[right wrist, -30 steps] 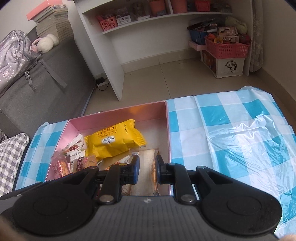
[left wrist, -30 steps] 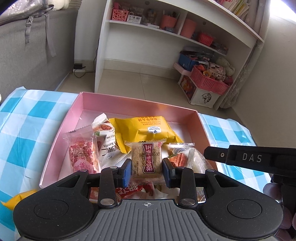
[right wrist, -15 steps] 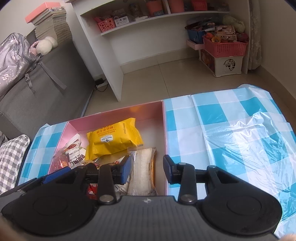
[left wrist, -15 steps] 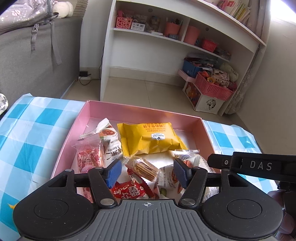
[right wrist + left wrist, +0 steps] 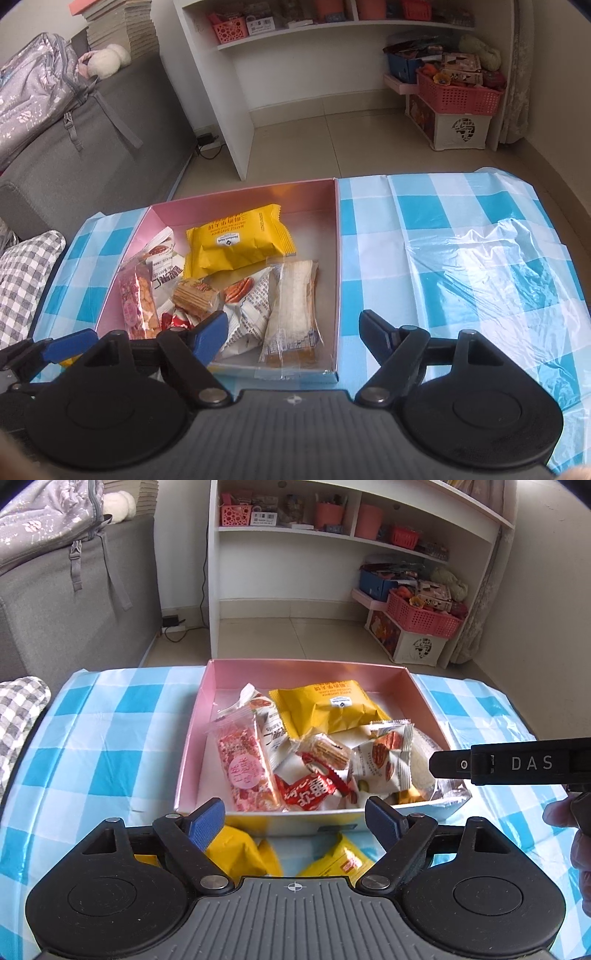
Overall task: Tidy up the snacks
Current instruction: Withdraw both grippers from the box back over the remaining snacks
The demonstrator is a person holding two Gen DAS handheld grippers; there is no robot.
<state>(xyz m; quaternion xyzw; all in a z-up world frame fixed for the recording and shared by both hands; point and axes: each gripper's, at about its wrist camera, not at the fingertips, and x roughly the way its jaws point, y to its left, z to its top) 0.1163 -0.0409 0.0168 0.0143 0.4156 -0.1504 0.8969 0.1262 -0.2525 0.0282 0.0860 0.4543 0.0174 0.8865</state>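
A pink box point(image 5: 421, 701) point(image 5: 337, 258) on the checked table holds several snack packets, among them a big yellow packet point(image 5: 325, 705) point(image 5: 236, 240). A small biscuit packet point(image 5: 328, 753) point(image 5: 195, 295) lies loose on the pile. My left gripper point(image 5: 295, 819) hangs back over the box's near wall; its jaws are opening with nothing between them. A long pale bar point(image 5: 295, 306) lies flat along the box's right wall. My right gripper point(image 5: 295, 332) stands just above its near end, jaws opening, and the pads stand clear of the bar.
Two yellow packets point(image 5: 240, 853) point(image 5: 340, 860) lie on the blue-and-white tablecloth point(image 5: 424, 221) in front of the box. A clear plastic sheet point(image 5: 491, 266) covers the right of the table. A checked cushion point(image 5: 18, 709) sits left. Beyond are a white shelf point(image 5: 288, 572) and a grey sofa point(image 5: 55, 609).
Both grippers went from shut to open. The left let go of the biscuit packet and drew back toward me. The right let go of the pale bar, which now lies in the box.
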